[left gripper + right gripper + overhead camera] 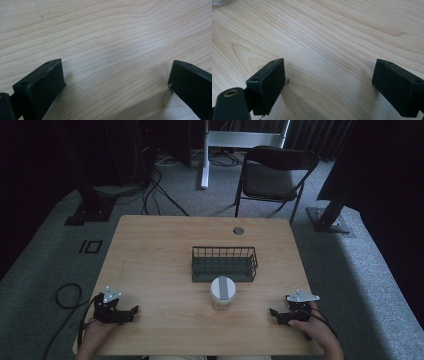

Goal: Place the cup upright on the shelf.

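Both grippers, left [134, 310] and right [272, 312], rest wide open, empty. Jar [222, 292] sits between them, near basket [224, 264]. A careless sideways grab probably topples it.

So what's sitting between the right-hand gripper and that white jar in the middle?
Nothing: in the high view, only bare wooden table separates the right gripper from the white jar.
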A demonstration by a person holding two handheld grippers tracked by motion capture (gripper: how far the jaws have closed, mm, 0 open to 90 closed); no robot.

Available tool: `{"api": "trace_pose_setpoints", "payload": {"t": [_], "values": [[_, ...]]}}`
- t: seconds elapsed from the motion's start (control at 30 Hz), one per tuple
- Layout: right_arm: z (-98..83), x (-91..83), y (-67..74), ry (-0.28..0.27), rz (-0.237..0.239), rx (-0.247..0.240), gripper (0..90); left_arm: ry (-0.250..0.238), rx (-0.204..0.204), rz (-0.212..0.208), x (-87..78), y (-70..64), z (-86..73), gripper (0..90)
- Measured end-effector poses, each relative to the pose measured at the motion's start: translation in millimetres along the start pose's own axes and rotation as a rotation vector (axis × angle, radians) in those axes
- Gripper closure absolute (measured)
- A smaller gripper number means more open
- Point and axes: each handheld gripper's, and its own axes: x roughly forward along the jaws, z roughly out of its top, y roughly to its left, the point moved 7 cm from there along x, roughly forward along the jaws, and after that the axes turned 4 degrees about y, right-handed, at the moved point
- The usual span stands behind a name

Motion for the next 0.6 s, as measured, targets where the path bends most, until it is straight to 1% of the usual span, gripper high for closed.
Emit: {"api": "trace_pose_setpoints", "payload": {"t": [0.07, 0.6], "values": [[0.0, 0.0, 0.0, 0.0, 0.0, 0.0, 10.8, -0.001, -0.005, 0.006, 0.0, 1.0, 0.0, 0.6], [1.4, 1.3, 0.2, -0.001, 0.001, -0.004, 10.9, -0.002, -0.008, 0.008, 0.0, 1.1, -0.1, 0.6]]}}
